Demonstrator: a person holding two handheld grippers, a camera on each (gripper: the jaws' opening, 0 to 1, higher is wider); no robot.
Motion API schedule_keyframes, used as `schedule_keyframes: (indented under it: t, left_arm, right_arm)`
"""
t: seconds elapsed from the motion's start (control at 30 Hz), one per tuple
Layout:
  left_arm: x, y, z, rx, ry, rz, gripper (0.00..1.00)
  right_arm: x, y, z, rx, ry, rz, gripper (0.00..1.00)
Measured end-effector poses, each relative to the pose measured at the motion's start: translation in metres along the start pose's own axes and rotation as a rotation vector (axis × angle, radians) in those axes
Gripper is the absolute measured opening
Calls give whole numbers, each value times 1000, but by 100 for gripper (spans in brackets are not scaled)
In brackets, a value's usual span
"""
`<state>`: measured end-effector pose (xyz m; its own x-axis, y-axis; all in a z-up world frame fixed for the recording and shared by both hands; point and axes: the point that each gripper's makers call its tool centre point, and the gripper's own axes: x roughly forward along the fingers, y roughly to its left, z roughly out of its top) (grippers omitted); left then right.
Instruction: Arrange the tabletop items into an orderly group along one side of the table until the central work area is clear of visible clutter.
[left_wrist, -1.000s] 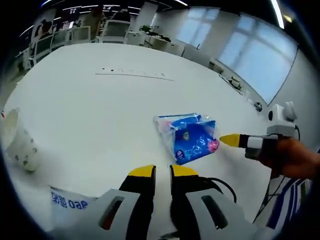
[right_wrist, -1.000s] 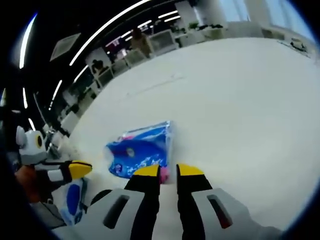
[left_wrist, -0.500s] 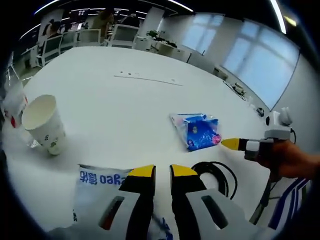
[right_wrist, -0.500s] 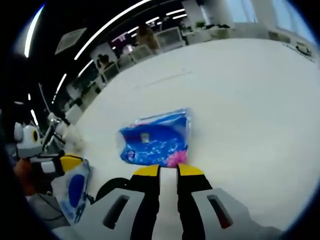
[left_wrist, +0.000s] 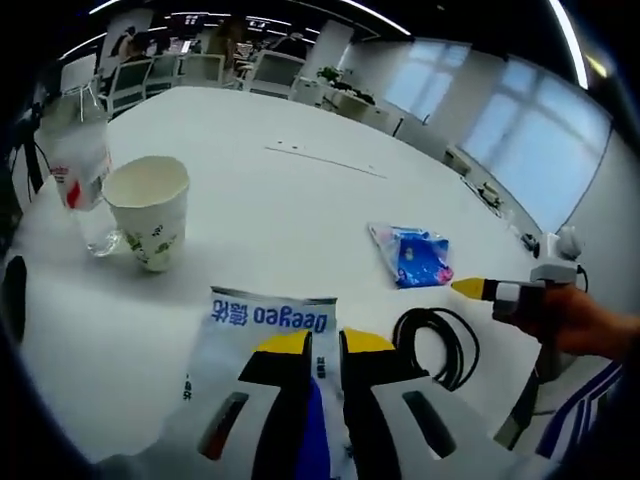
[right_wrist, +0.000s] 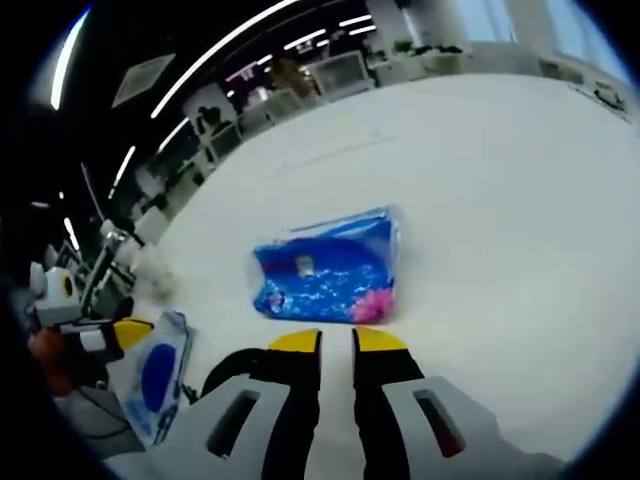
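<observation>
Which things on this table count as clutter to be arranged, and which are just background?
To arrange: blue tissue pack, white Deeyeo packet, paper cup, plastic bottle, coiled black cable.
Background: office chairs, windows.

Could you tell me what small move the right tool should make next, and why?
Probably ease the right tool forward and open it around the near edge of the blue tissue pack. The pack lies just ahead of its closed tips, alone on the white table.
</observation>
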<state>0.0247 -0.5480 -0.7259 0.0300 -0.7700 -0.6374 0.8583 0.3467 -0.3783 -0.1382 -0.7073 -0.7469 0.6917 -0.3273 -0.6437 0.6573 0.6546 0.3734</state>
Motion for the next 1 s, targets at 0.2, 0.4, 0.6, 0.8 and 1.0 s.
schedule_keyframes:
  t: [0.2,0.4,0.6,0.8,1.0]
  left_arm:
    - [-15,4,-10,-26,1,11,7]
    - [-27,13,-25,-29,17,24,7]
    - [-39,20,-31,-42,17,36,8]
    - [-57,26,-36,-58,0,60,8]
    - [-77,37,-49,-103,-1,83,8]
  right_arm:
    - [-1,8,-5,-18,11,9,9]
    - [4,24,-14,-85,43,50,9]
    - [5,39,-26,-152,75,86,9]
    - [5,51,-32,-188,94,114,10]
    - [1,51,-29,-318,95,86,10]
